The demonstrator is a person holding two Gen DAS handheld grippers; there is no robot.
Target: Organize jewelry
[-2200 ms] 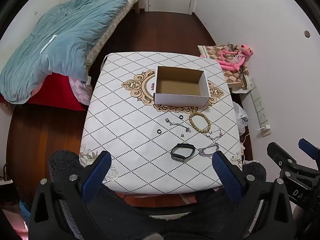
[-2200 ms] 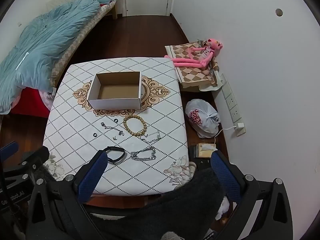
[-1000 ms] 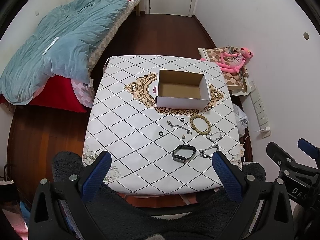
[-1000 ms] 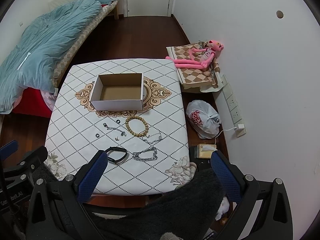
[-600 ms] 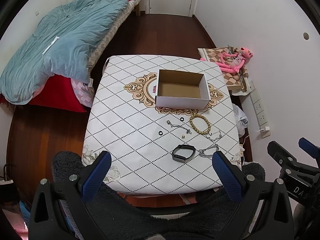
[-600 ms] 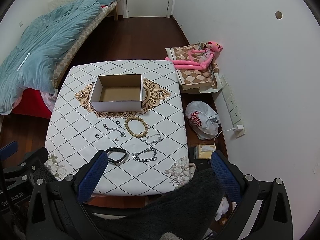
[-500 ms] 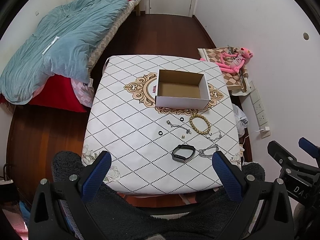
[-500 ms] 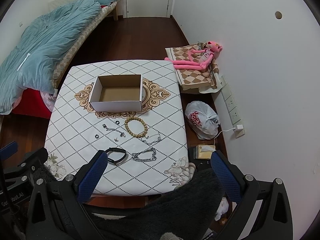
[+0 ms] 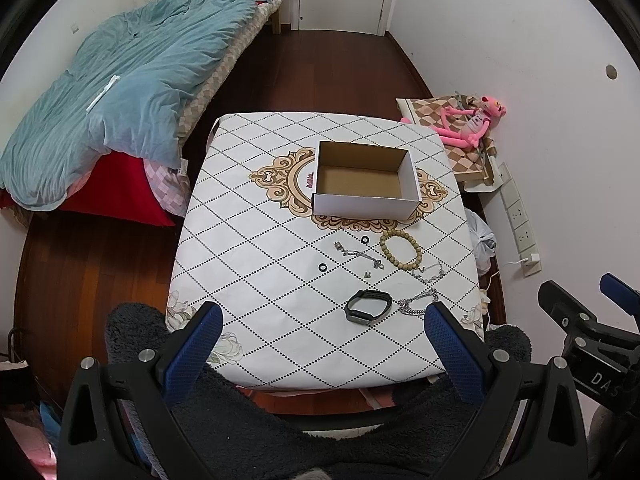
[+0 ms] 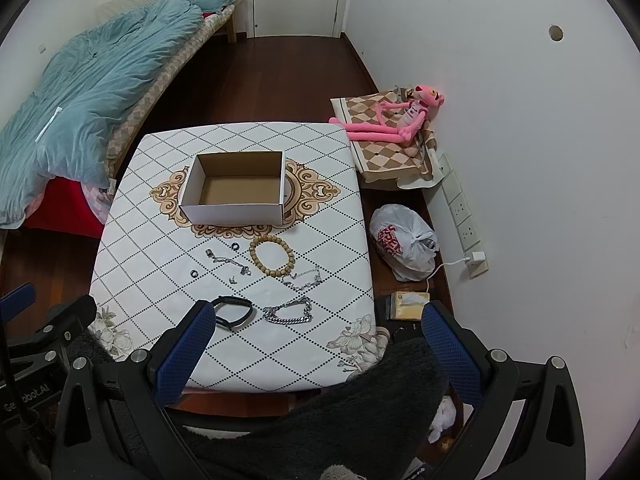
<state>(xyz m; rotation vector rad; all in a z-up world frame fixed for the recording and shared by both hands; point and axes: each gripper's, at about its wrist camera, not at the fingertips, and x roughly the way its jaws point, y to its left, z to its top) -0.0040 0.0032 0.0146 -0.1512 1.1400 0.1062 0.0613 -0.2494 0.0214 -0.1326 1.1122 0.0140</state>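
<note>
A: Jewelry, all of it loose on the table [image 9: 248, 240], on the near side of the cardboard box [image 9: 366, 179]. The box stands open on the gold medallion of the cloth, and its brown floor is bare.

B: What can you pick out?

A: A wooden bead bracelet [image 9: 401, 249] just in front of the box's right corner. Left of it, two small black rings [image 10: 235, 245], with a thin silver chain [image 9: 358, 254] lying between them. A fine silver bracelet [image 10: 302, 276] sits just below the beads. Nearest the table's front edge lie a black band [image 9: 368, 306] and, beside it on the right, a heavy silver link bracelet [image 10: 288, 312].

B: And the tongs?

A: Both held back over the near edge, above something dark and fuzzy. The left gripper [image 9: 320, 344] has its blue fingers spread wide, clamped on nothing; the right gripper [image 10: 316, 344] likewise stands apart and empty. Neither touches the table.

B: The rest of the room?

A: A bed with a blue quilt [image 9: 120, 80] on the left, a pink plush toy [image 10: 394, 122] against the right wall, and a white plastic bag [image 10: 402, 242] on the floor beside the table.
</note>
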